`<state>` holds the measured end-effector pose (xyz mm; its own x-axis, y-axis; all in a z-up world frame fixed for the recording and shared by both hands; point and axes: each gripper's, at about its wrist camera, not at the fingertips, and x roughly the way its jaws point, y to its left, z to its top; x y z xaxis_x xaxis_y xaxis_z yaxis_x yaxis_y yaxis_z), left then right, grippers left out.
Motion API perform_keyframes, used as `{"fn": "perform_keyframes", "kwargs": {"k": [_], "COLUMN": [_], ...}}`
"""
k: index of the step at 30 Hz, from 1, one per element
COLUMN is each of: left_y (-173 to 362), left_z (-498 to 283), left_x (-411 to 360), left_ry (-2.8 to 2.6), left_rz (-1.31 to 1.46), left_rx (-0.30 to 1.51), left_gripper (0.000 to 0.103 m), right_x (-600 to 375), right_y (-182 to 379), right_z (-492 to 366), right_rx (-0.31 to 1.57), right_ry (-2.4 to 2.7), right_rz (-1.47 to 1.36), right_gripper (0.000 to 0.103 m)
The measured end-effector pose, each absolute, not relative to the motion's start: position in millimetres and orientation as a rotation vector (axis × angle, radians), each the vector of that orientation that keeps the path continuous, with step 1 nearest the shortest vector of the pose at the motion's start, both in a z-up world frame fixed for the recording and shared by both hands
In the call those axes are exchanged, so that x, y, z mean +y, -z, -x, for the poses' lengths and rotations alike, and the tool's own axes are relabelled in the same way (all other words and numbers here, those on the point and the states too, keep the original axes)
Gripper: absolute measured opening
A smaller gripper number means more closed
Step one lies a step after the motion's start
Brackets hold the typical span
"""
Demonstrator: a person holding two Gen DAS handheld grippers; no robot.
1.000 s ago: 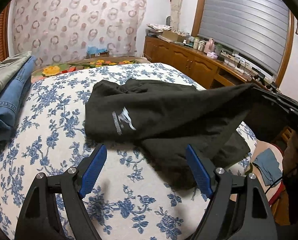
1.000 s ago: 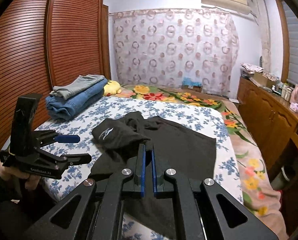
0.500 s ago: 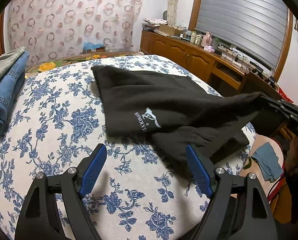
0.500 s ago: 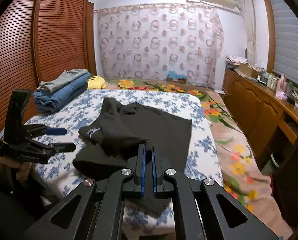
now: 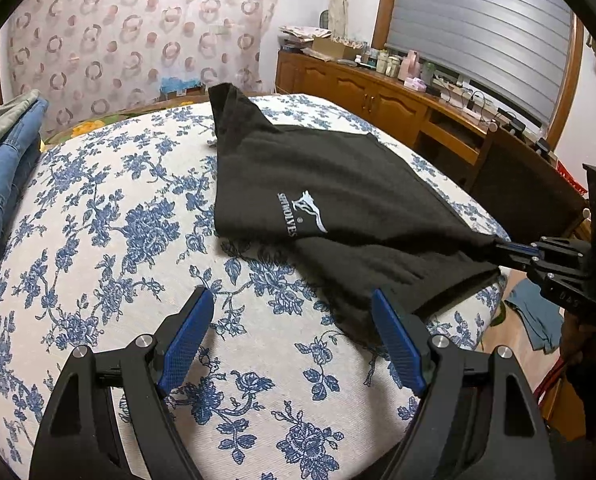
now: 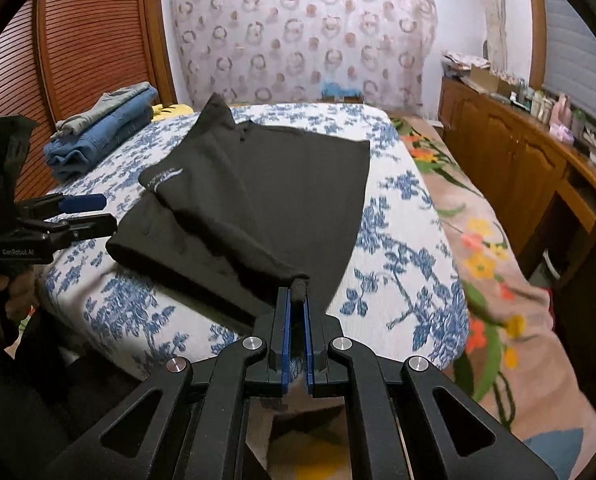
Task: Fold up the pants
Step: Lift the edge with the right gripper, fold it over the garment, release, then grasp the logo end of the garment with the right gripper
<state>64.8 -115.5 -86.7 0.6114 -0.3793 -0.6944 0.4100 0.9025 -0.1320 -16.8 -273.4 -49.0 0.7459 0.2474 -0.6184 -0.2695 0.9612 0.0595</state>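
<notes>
Right gripper [image 6: 294,312] pinches one pair of black pants [image 6: 266,196] ahead; left gripper [image 5: 294,344] gapes wide, empty.

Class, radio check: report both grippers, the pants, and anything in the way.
Left gripper open, holding nothing. Right gripper shut on black pants, corner pulled off the blue floral bed. Folded blue jeans stack off to the side, not in the way.

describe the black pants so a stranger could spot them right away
On the blue-flowered bed, the black pants lie spread across the middle, one end pinched in the right gripper. Unlike the folded jeans stacked nearby, they are black with a white logo.
</notes>
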Motion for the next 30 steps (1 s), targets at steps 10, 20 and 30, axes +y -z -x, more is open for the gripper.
{"fn": "perform_keyframes", "kwargs": {"k": [10, 20, 30], "left_y": [95, 80, 58], "left_z": [-69, -67, -69], "left_x": [-113, -96, -68], "left_ry": [0.444, 0.402, 0.341], "left_rz": [-0.056, -0.034, -0.023], "left_rx": [0.811, 0.762, 0.694], "left_gripper": [0.082, 0.082, 0.082], "right_x": [-280, -277, -238], "right_y": [44, 23, 24], "right_z": [21, 14, -33], "right_rx": [0.686, 0.581, 0.58], "right_ry": [-0.285, -0.298, -0.426], "right_rz": [-0.013, -0.02, -0.036], "right_gripper": [0.027, 0.039, 0.041]}}
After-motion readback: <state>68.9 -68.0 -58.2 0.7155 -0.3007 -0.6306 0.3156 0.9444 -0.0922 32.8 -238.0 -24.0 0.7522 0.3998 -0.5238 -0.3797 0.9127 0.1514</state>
